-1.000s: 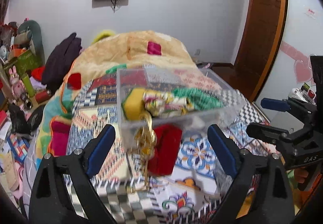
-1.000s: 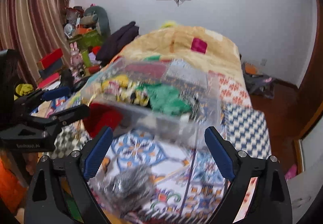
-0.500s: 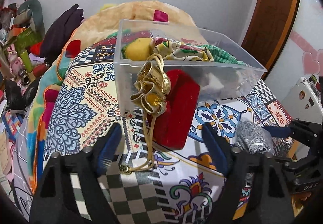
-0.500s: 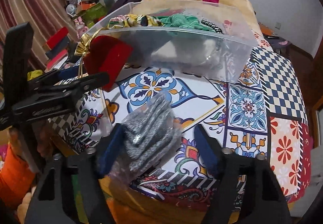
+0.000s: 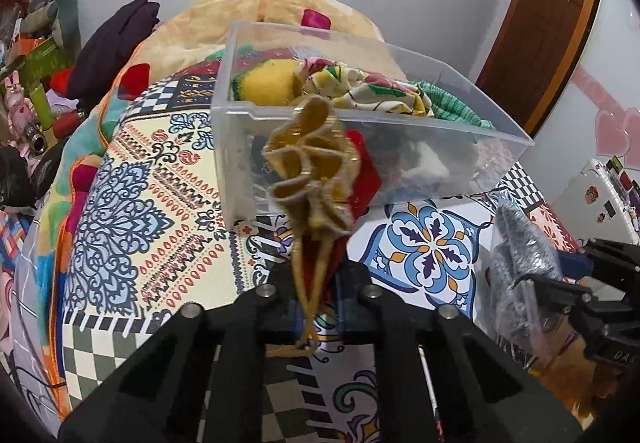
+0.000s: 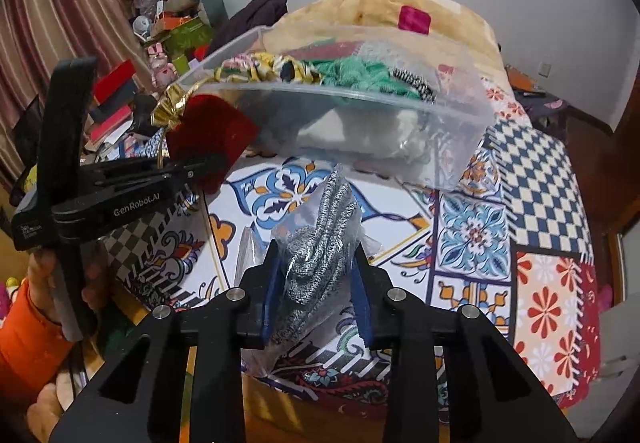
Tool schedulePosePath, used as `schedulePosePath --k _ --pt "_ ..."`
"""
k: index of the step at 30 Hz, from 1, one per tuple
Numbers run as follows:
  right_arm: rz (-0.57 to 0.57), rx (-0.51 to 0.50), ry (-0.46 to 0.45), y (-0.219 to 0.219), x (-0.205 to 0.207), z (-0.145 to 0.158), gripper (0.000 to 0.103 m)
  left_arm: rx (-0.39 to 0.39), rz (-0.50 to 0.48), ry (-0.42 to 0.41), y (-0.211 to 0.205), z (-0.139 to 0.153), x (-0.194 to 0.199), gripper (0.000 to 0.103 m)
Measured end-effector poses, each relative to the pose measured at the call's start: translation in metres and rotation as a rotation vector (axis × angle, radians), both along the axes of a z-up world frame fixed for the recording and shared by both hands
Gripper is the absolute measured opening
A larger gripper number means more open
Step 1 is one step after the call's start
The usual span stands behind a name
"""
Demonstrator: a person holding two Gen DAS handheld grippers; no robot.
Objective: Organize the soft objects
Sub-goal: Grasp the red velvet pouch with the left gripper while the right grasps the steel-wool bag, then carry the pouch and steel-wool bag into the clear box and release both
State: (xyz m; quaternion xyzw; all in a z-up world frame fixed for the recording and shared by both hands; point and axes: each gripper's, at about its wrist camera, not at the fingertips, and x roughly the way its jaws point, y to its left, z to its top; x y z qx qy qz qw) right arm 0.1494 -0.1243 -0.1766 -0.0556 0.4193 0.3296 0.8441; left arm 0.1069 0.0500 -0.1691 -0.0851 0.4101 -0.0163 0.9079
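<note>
My left claw (image 5: 316, 295) is clamped on the red drawstring pouch (image 6: 210, 137) just in front of the clear bin (image 5: 400, 147) on the bed (image 6: 520, 203), and my right claw (image 6: 316, 291) pinches the bagged grey knit (image 6: 320, 255). The pouch's dangling gold cord (image 5: 312, 283) could snag the bin's rim, and the slick bag could slip from my grip. The left claw reads "GenRobot.AI" (image 6: 136, 199).

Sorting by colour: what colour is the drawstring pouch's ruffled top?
Gold, on the red velvet drawstring pouch in the left gripper; clearest in the left wrist view.
</note>
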Motion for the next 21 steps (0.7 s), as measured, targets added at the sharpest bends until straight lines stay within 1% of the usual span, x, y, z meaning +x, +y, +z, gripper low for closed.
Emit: schedulePosePath --k 1,4,12,17,21 --pt "-0.003 -0.001 -0.013 -0.001 -0.001 0.003 0.028 0.003 -0.001 -0.006 0.0 0.002 -0.002 0.006" --pt "-0.014 0.008 -0.042 -0.003 -0.002 0.012 0.028 0.021 -0.008 -0.043 -0.002 0.011 -0.01 0.005" --pt "-0.068 0.07 -0.097 -0.011 0.01 0.037 0.028 0.036 -0.044 -0.162 -0.01 0.049 -0.035 0.005" --pt "-0.097 0.098 -0.15 -0.012 0.02 0.057 0.028 0.046 -0.059 -0.222 -0.015 0.071 -0.038 0.005" --pt "-0.126 0.106 -0.214 -0.01 0.029 0.075 0.028 0.044 -0.065 -0.257 -0.015 0.088 -0.03 0.005"
